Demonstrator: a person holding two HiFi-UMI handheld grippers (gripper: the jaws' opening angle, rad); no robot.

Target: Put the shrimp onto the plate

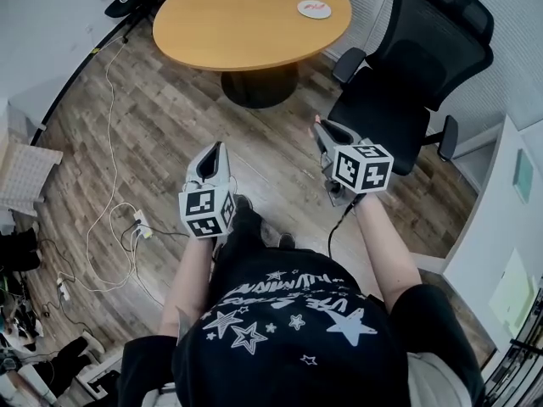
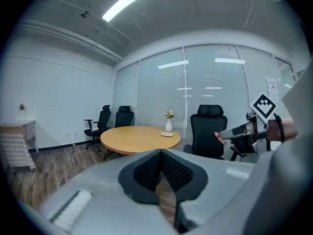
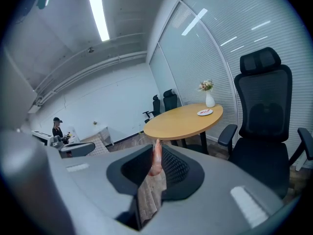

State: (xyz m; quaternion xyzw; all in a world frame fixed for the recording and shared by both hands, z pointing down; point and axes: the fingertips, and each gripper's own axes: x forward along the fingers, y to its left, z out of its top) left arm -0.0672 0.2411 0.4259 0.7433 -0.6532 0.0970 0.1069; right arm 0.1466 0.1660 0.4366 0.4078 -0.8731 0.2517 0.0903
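Note:
A pink shrimp stands upright between the pads of my right gripper, which is shut on it; its tip shows as a pink speck at the jaw tips of the right gripper in the head view. The white plate with something red on it lies on the far side of the round wooden table, well ahead of both grippers. My left gripper is held over the floor, shut with nothing in it. In the left gripper view, the plate sits by a vase.
A black office chair stands right beside the right gripper. Cables and a power strip lie on the wood floor at left. Two more chairs stand behind the table. A person is far off at left.

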